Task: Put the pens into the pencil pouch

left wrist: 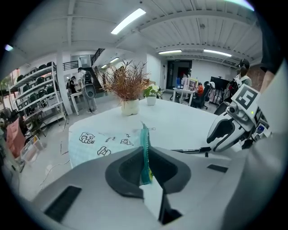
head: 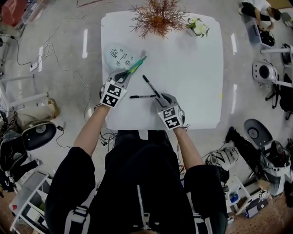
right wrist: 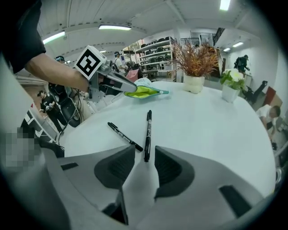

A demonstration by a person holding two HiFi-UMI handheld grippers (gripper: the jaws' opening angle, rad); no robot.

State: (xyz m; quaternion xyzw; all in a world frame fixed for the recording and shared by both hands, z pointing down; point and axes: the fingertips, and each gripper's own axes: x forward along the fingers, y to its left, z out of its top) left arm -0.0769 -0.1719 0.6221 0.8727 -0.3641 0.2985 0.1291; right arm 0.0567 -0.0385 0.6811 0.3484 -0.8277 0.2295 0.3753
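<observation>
On the white table (head: pixel 197 77) lies a pale patterned pencil pouch (head: pixel 117 54) at the left. My left gripper (head: pixel 131 71) is shut on the pouch's teal-green zip edge (left wrist: pixel 145 150) and lifts it off the table. Two black pens lie nearby: one slanted (head: pixel 150 85), one level (head: pixel 142 96). My right gripper (head: pixel 161 98) sits low over the near end of the slanted pen (right wrist: pixel 147 130). That end lies between its jaws with a gap on each side, so it is open. The other pen (right wrist: pixel 123 135) lies just left of it.
A dried reddish plant in a pot (head: pixel 157 18) and a small white flower pot (head: pixel 198 27) stand at the table's far edge. Cables, boxes and equipment crowd the floor around the table. A person sits at the far right (head: pixel 258 11).
</observation>
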